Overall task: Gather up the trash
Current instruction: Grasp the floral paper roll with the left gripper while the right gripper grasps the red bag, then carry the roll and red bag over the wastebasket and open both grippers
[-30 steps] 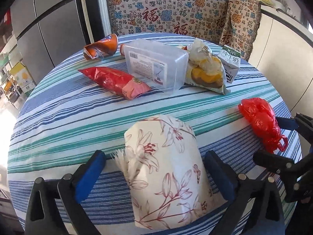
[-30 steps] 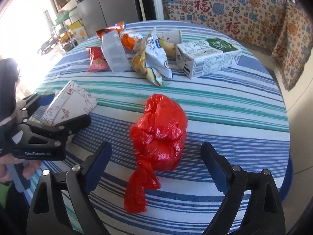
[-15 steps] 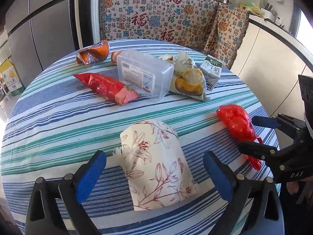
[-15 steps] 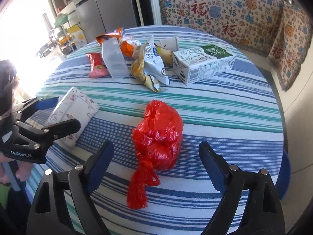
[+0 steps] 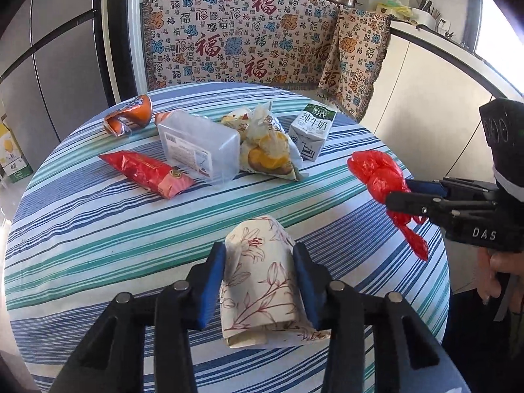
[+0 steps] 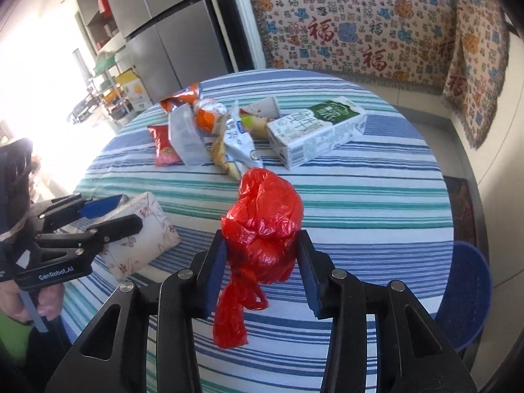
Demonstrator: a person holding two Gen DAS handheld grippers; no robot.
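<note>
A: What's held?
B: Left gripper (image 5: pixel 260 286) is closing, pads pressing one floral tissue pack (image 5: pixel 262 281); right gripper (image 6: pixel 262 268) is closing on one crumpled red bag (image 6: pixel 262 226), both at the table's (image 5: pixel 82 229) near edge.
A: Writing?
B: "GenRobot.AI", "DAS" on the grippers; one milk carton (image 5: pixel 312 134) reads 纯牛奶.
</note>
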